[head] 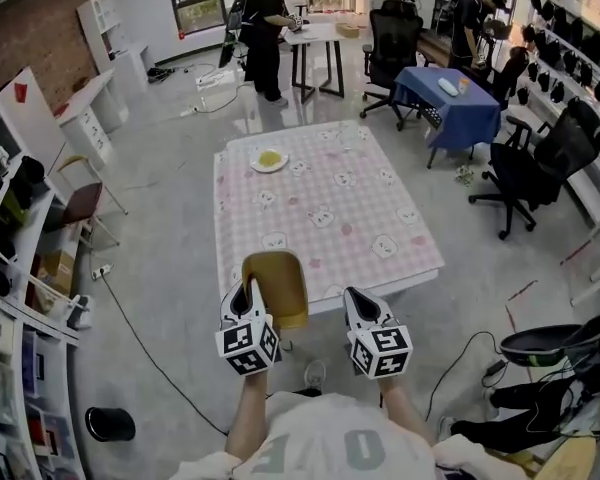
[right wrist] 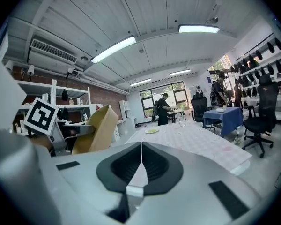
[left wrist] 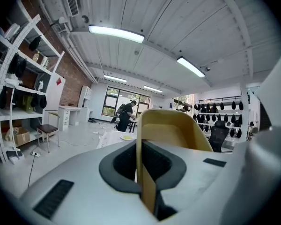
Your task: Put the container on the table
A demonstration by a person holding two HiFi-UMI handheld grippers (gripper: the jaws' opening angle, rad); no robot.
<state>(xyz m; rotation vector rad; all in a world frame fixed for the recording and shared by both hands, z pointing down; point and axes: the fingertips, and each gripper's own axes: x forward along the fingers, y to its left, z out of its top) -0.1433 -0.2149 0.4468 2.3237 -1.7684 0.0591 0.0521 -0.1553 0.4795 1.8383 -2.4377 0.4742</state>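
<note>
Checked table (head: 380, 203) ahead, left tongs (head: 247, 290) pinching container (head: 278, 278) wall — right tongs (head: 357, 297) closed, empty.

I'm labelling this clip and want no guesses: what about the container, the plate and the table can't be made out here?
Inside of the container: its own wall blocks it in head view; the left gripper covers its lower part in the left gripper view.
What lies on the plate: too small everywhere.
Near edge of the table: partly behind the container in head view.
</note>
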